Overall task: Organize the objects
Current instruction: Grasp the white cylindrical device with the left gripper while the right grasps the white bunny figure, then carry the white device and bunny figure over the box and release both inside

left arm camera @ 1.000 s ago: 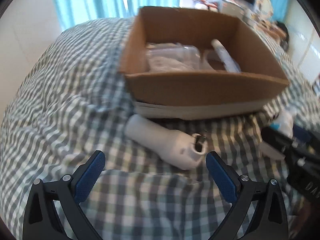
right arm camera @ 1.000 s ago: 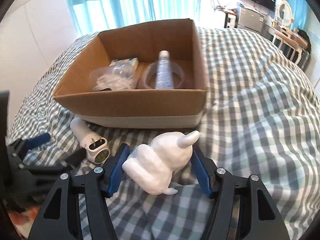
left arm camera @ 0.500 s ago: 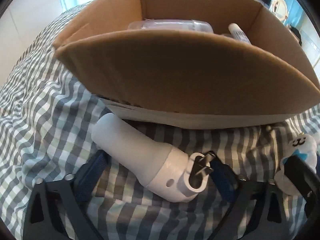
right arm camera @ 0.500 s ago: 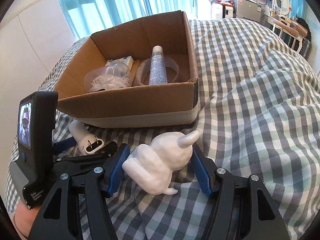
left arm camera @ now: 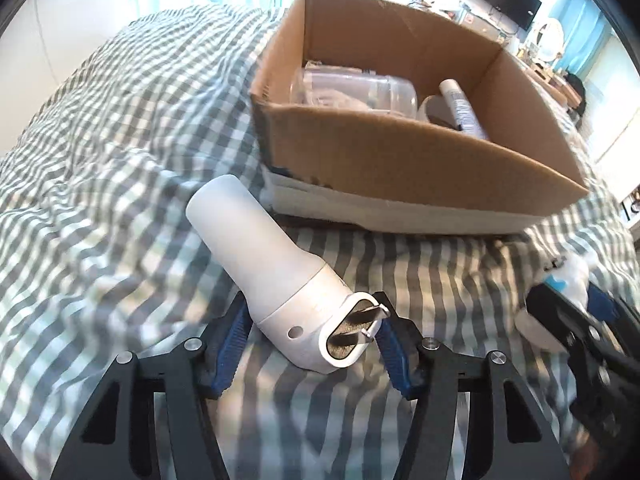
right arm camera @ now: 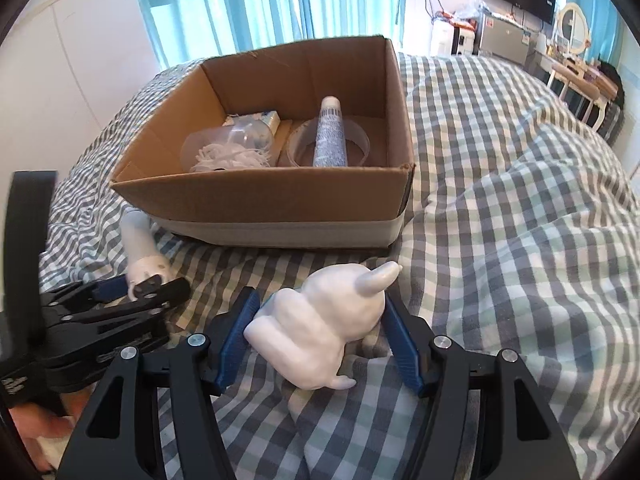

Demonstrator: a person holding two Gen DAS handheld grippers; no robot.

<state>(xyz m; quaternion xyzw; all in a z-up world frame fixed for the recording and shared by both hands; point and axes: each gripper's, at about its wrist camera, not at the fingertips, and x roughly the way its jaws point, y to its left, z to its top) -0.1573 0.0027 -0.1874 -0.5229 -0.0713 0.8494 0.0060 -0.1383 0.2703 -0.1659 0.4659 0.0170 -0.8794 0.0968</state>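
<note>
My left gripper [left arm camera: 314, 338] is shut on a white cylindrical device [left arm camera: 276, 264] with a metal clip at its near end, held just above the checked bedspread in front of the cardboard box [left arm camera: 400, 152]. My right gripper [right arm camera: 320, 338] is shut on a white soft toy [right arm camera: 324, 320] with a pointed horn, held to the right of the left gripper [right arm camera: 132, 292]. The device also shows in the right wrist view [right arm camera: 140, 248]. The box [right arm camera: 260, 200] holds a clear plastic container [right arm camera: 224, 152], a tube [right arm camera: 330, 136] and a tape roll [right arm camera: 356, 144].
The checked bedspread [right arm camera: 500, 200] is rumpled, with folds to the right of the box. Curtained windows [right arm camera: 240, 4] stand behind the bed. A TV and a dressing table [right arm camera: 576, 68] stand at the far right.
My left gripper closed on the white device and lifted it back from the box, which now shows from higher up. My right gripper kept hold of the soft toy and moved little.
</note>
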